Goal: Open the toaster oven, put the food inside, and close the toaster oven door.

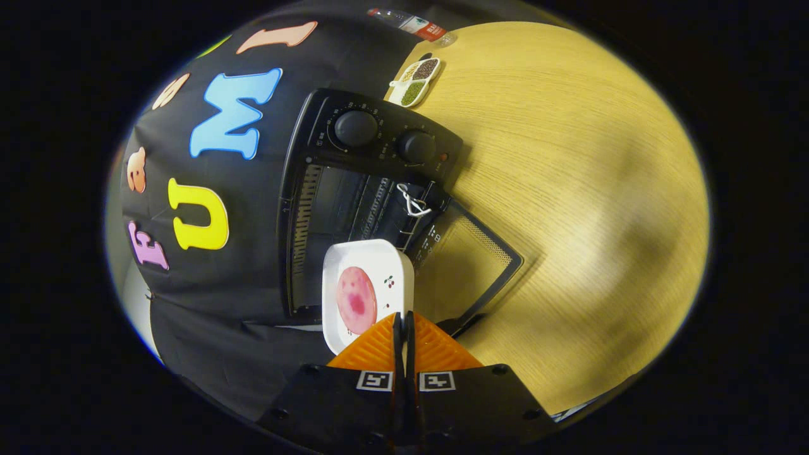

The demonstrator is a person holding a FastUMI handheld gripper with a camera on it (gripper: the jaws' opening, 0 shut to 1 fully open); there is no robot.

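From where I sit, task looks approx a third done: toaster oven (354, 208) door (471, 265) is already down, lying flat on the wooden table (569, 189), so opening is finished; loading and closing are still left. Going left to right: oven cavity w/ its wire rack (373, 205) looks bare, nothing on it that I can see, tho the inside is dark. Just ahead of the fingers sits the white plate (366, 284), held up in front of the oven mouth, not yet inside. On it is one round pink slice of food (356, 299), maybe ham or sausage, lying flat and left of centre; rest of plate bare bar a small cherry print. My gripper (404, 322) has its fingers pressed together w/ the plate's near rim pinched between them, so I read it as clamped on the plate. Further right, beyond the oven's two knobs (385, 136), a small divided dish (417, 81) holds dark and green grains in separate compartments; not task-relevant. Next I'd judge: push plate onto rack, let go, back out, lift door.
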